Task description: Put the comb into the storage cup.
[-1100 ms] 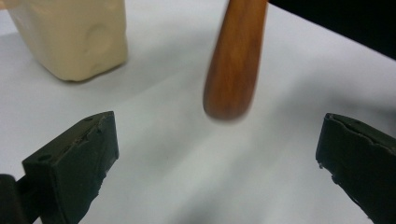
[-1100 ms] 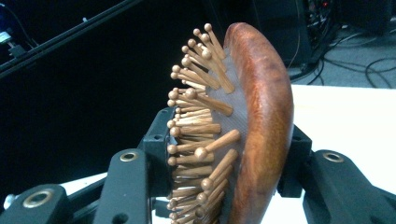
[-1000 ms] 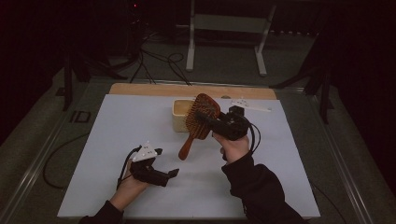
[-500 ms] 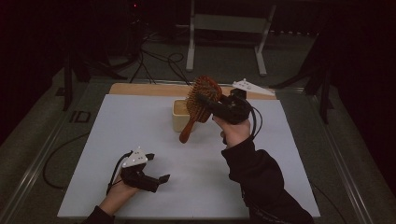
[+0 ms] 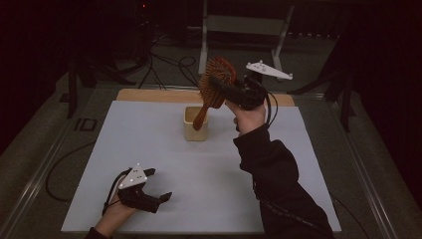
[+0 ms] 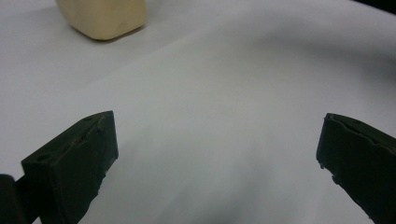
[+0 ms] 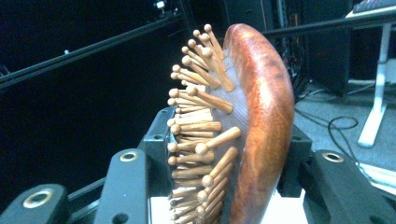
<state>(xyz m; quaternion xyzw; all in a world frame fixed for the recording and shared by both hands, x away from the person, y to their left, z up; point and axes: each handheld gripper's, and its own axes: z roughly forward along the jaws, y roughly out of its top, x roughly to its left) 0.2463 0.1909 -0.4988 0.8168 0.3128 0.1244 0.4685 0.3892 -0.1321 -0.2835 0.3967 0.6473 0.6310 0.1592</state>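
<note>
A wooden hairbrush (image 5: 213, 87) with wooden pins hangs in the air, its handle pointing down into a cream square holder (image 5: 196, 123) at the back middle of the white mat. My right gripper (image 5: 225, 85) is shut on the brush head. In the right gripper view the brush (image 7: 243, 126) stands edge-on between the jaws, pins facing left. My left gripper (image 5: 161, 200) rests low near the mat's front left, open with nothing between its fingers (image 6: 74, 158). The holder (image 6: 105, 16) shows at the top left of the left gripper view.
The white mat (image 5: 164, 164) lies on a wooden-edged table (image 5: 149, 94). Cables (image 5: 169, 62) and a metal stand (image 5: 239, 25) sit on the dark floor behind. A sleeve (image 5: 278, 184) crosses the mat's right half.
My right gripper has lifted the brush up and back, turning it more upright so the handle tip now sits over the holder. The left gripper drew back toward the front left.
</note>
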